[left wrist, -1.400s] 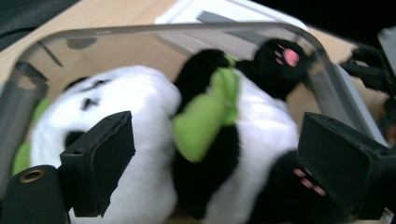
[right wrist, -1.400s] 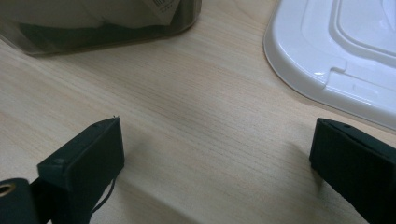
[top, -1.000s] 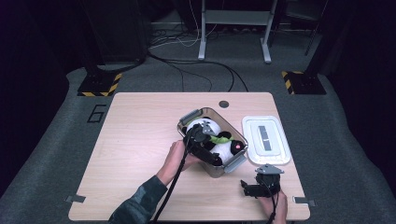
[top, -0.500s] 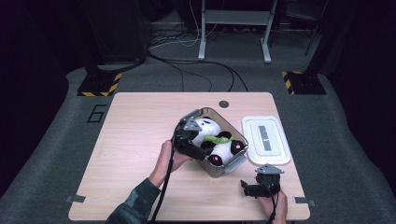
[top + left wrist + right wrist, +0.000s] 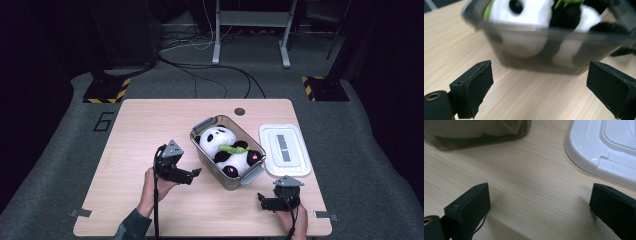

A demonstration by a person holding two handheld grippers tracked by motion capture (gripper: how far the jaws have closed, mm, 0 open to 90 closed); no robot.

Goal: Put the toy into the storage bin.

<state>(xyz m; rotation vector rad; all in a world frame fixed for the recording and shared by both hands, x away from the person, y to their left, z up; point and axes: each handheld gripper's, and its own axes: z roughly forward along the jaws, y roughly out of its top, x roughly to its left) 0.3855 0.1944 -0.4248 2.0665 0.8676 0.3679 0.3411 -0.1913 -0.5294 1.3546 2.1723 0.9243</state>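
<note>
Right gripper: jaws spread wide, nothing between them, positioned near the front table edge, just in front of the clear plastic bin. Left gripper: jaws released, empty, just left of the bin, with bare wood between. The bin holds a plush panda lying on its back. White lid: flat, just right of the bin. Open tabletop extends left of the bin.
</note>
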